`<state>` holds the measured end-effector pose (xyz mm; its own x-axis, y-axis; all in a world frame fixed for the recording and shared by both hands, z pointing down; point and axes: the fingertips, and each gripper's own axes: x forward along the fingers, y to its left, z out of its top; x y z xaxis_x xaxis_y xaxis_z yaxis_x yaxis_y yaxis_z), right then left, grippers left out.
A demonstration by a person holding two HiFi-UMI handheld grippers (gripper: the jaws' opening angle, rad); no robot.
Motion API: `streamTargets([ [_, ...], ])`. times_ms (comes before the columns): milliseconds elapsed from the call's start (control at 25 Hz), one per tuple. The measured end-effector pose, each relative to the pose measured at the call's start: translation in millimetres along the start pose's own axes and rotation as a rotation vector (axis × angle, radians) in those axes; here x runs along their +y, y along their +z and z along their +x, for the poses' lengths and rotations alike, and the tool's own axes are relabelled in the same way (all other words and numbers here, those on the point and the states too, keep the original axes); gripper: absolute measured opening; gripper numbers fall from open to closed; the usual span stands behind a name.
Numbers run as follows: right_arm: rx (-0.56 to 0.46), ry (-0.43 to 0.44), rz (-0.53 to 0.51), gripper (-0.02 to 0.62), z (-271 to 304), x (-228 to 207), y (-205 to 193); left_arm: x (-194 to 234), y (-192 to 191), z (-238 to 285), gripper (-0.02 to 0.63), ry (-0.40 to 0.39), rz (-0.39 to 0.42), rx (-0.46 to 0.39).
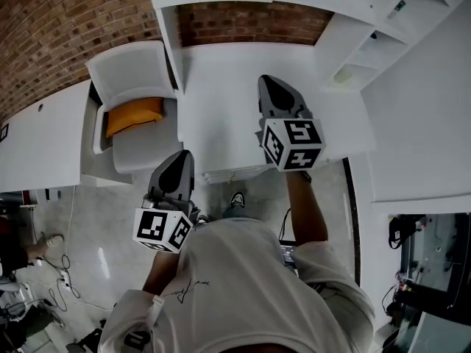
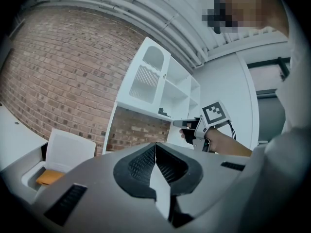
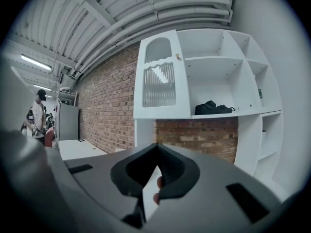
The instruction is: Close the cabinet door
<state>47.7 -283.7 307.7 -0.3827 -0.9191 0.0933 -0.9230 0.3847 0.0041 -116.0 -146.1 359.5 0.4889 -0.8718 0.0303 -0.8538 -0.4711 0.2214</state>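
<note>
The white wall cabinet (image 3: 209, 72) hangs over a white counter (image 1: 228, 101). Its door (image 3: 159, 79), with an arched ribbed-glass panel and a small knob (image 3: 177, 56), covers the left compartment and looks flush with the cabinet front. The same door (image 2: 148, 74) shows in the left gripper view. My right gripper (image 1: 266, 81) is held out over the counter, below the cabinet, jaws shut and empty (image 3: 156, 147). My left gripper (image 1: 188, 154) stays lower and nearer my body, jaws also shut on nothing (image 2: 155, 147). Neither touches the door.
Open shelves to the door's right hold a black bundle (image 3: 214, 108). A white chair with an orange cushion (image 1: 132, 116) stands left of the counter. Behind runs a brick wall (image 3: 109, 106). A person (image 3: 38, 113) stands far off to the left.
</note>
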Motion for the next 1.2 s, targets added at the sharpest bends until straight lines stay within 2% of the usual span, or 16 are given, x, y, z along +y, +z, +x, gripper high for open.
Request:
streamTargets([
  [960, 0.169, 0.042, -0.007, 0.023, -101.4, 81.4, -67.1, 11.2, -4.1, -69.4, 0.017, 0.014, 0.005, -0.002],
  [1200, 0.193, 0.073, 0.048, 0.023, -124.7, 98.2, -79.7, 14.8, -2.1, -79.0, 0.017, 0.014, 0.005, -0.011],
])
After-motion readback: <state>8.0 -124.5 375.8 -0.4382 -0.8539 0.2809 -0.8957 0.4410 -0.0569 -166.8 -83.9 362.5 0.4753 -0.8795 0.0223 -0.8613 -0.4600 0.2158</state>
